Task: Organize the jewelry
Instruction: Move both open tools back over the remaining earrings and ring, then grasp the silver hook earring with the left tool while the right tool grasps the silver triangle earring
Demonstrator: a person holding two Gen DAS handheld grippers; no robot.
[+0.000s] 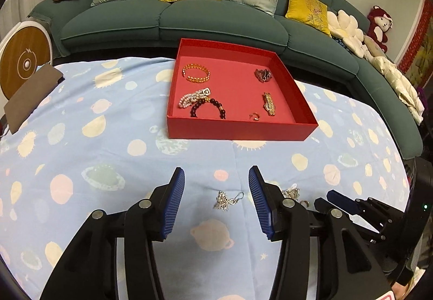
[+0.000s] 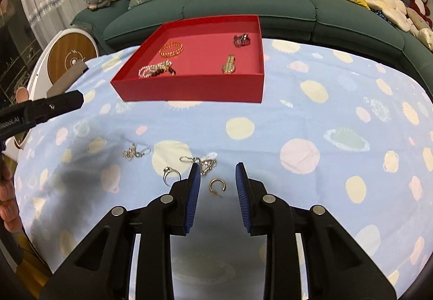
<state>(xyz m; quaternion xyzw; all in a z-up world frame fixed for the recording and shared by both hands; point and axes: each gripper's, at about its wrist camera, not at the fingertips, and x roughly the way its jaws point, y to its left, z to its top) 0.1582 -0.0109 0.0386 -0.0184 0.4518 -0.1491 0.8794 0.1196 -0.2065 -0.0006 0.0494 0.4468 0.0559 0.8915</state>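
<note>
A red tray (image 1: pixel 238 131) (image 2: pixel 189 90) on the blue planet-print cloth holds an amber bracelet (image 1: pixel 196 72), a pearl piece (image 1: pixel 193 98), a dark bead bracelet (image 1: pixel 208 109), a gold watch (image 1: pixel 269 104), a small hoop (image 1: pixel 254 116) and a dark crumpled piece (image 1: pixel 263 75). My left gripper (image 1: pixel 216 178) is open above a silver earring (image 1: pixel 226 200) (image 2: pixel 135 151). My right gripper (image 2: pixel 217 172) is open around a gold hoop earring (image 2: pixel 216 186). A silver ring (image 2: pixel 171 175) and another silver earring (image 2: pixel 204 163) lie just left of it.
A green sofa (image 1: pixel 216 24) with cushions and plush toys stands behind the table. A brown pouch (image 1: pixel 29 97) lies at the cloth's far left edge. A round white-and-wood device (image 1: pixel 24 62) stands beyond it. The right gripper shows at the left view's lower right (image 1: pixel 351 205).
</note>
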